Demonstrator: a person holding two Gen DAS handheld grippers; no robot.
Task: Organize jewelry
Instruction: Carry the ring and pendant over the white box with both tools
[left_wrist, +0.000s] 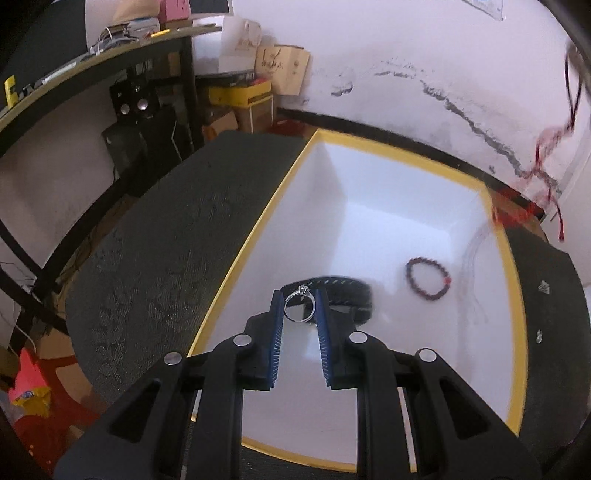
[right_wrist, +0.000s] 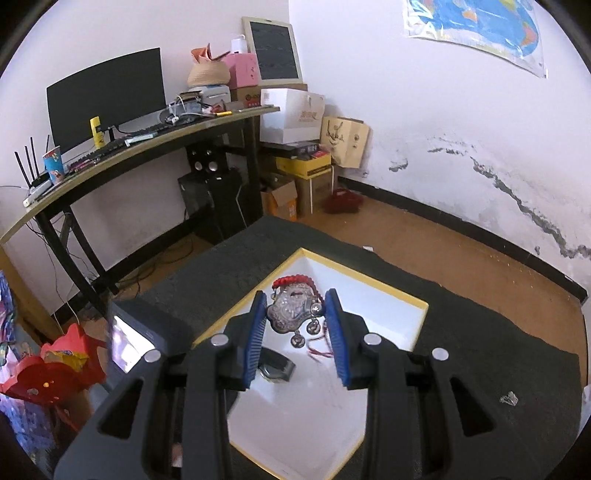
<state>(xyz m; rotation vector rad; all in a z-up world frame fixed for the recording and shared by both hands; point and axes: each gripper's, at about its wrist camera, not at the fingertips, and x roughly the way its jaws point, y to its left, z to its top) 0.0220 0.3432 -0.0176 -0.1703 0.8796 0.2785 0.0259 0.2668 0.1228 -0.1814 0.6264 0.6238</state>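
the left gripper (left_wrist: 300, 308) holds a thin silver ring (left_wrist: 300, 305) with a small stone; its two blue pads are closed on the sides of the ring, near the tips. the ring hangs above the white floor of a shallow box with a yellow rim (left_wrist: 258, 225). inside this box lie a dark beaded bracelet (left_wrist: 428, 279) with one red bead, well to the right of the ring, and a black band-like thing (left_wrist: 343, 295) just behind the fingers, blurred, so i cannot tell exactly what it is.

the right gripper (right_wrist: 296, 317) is clamped on a silver pendant (right_wrist: 291, 314) that looks like an old lock, with little bells hanging under it and a red cord (right_wrist: 293, 281) on its top. the pendant is in the air above the same box (right_wrist: 406, 295), near its far corner. in the left wrist view a blurred red cord (left_wrist: 546, 155) hangs at the right edge.

the box sits on a dark grey textured cloth (right_wrist: 480, 332) that covers a low table. on the cloth, at the right, lies a small shiny item (right_wrist: 509, 398), too small to name. the floor (right_wrist: 461, 258) is brown, with a black skirting along a white wall (right_wrist: 443, 129) that has dark cracks and stains. a map poster (right_wrist: 480, 26) hangs high on this wall. at the left stands a curved desk (right_wrist: 147, 147) on black legs, with a black monitor (right_wrist: 107, 96), a router, a paper cup and cables. under it are black speakers (right_wrist: 207, 162), and cardboard boxes and paper bags (right_wrist: 343, 140) fill the corner.
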